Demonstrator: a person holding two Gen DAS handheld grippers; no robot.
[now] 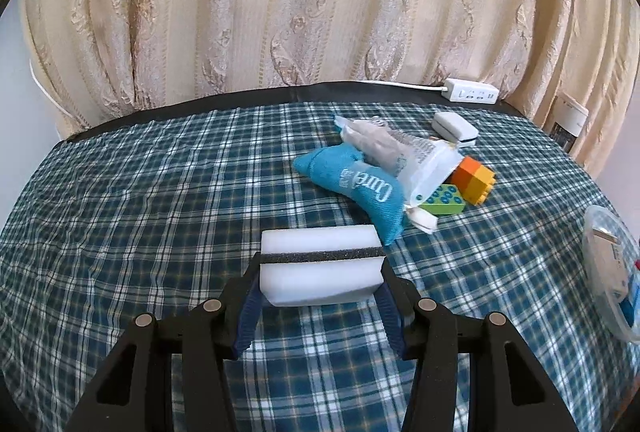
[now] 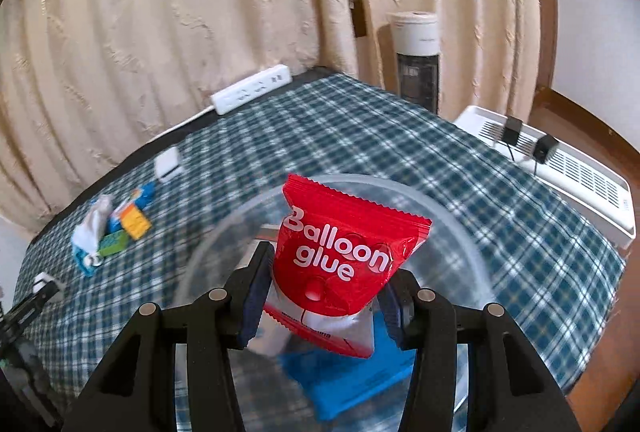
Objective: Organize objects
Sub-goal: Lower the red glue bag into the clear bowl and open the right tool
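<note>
My left gripper (image 1: 320,268) is shut on a white sponge with a dark middle stripe (image 1: 320,256) and holds it just above the plaid cloth. Beyond it lie a teal pouch (image 1: 356,184), a clear plastic packet (image 1: 392,148), a green brick (image 1: 442,198), an orange-yellow brick (image 1: 474,178) and a second white sponge (image 1: 454,128). My right gripper (image 2: 324,292) is shut on a red "Balloon glue" packet (image 2: 344,256), held over a clear plastic bowl (image 2: 452,216) that holds a blue item (image 2: 356,380). The same pile of bricks (image 2: 120,224) shows at the left in the right wrist view.
The plaid-covered table (image 1: 140,212) backs onto cream curtains (image 1: 280,12). A white power strip (image 1: 470,92) lies at the back edge. The clear bowl (image 1: 608,268) is at the right edge in the left wrist view. A white heater (image 2: 560,160) and a tower appliance (image 2: 416,56) stand beyond the table.
</note>
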